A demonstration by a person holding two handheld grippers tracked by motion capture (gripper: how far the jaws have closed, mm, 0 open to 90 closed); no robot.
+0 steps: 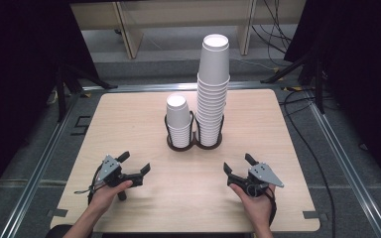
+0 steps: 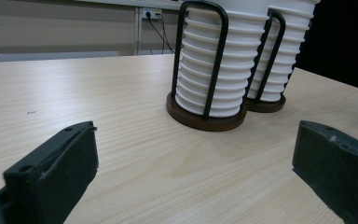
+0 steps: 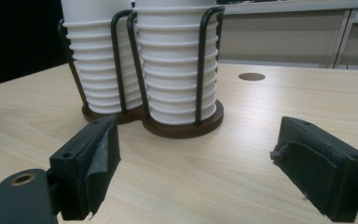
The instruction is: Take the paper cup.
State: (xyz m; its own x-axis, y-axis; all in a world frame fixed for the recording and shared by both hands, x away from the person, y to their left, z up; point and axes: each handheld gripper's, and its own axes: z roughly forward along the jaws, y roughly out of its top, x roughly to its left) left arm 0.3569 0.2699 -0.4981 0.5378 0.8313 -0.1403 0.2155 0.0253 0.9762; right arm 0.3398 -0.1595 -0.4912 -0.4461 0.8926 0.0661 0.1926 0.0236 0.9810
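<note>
Two stacks of white paper cups stand upside down in a dark two-ring holder [image 1: 194,142] at the table's middle: a short stack [image 1: 178,121] on the left, a tall stack [image 1: 212,91] on the right. My left gripper [image 1: 136,162] rests low over the table's near left, open and empty, its jaws wide in the left gripper view [image 2: 191,172]. It faces the short stack [image 2: 216,70]. My right gripper [image 1: 238,164] sits at the near right, open with nothing between its jaws [image 3: 193,168]. In the right gripper view the tall stack [image 3: 177,65] is nearest.
The wooden table [image 1: 129,114] has bare surface all around the holder. A small round hole [image 3: 251,76] lies in the tabletop beyond the right gripper. Black cables [image 1: 307,134] trail on the floor to the right, and metal rails [image 1: 347,168] border the table.
</note>
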